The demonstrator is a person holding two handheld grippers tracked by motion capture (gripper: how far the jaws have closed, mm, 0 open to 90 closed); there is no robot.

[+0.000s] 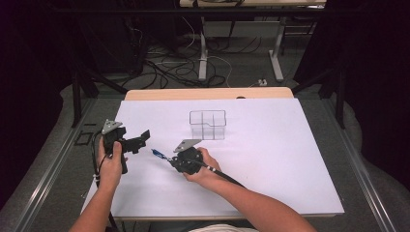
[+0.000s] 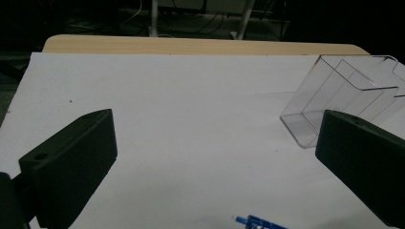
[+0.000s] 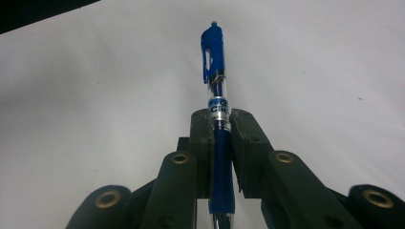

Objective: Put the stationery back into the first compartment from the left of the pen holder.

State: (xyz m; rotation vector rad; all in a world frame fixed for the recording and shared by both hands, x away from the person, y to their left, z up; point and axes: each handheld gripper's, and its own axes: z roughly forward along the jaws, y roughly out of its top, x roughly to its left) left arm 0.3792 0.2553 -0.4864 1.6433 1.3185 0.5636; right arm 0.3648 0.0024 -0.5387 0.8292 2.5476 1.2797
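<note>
A blue click pen [image 3: 216, 62] lies lengthwise between the pads of my right gripper [image 3: 221, 121], which is shut on its barrel, clip end pointing away. In the high view this gripper [image 1: 169, 159] hovers over the white sheet left of centre, and the pen [image 1: 157, 154] sticks out toward the left gripper [image 1: 141, 139]. The left gripper [image 2: 215, 129] is open with nothing between its jaws, and the pen's tip [image 2: 260, 222] shows below it. A clear plastic divided holder [image 1: 208, 124] stands upright behind the right hand, apart from both grippers.
A white sheet [image 1: 270, 159] covers the wooden table [image 1: 208, 93]. The clear holder [image 2: 344, 95] sits at the right of the left gripper view. Beyond the far edge are table legs and cables on the floor [image 1: 193, 67].
</note>
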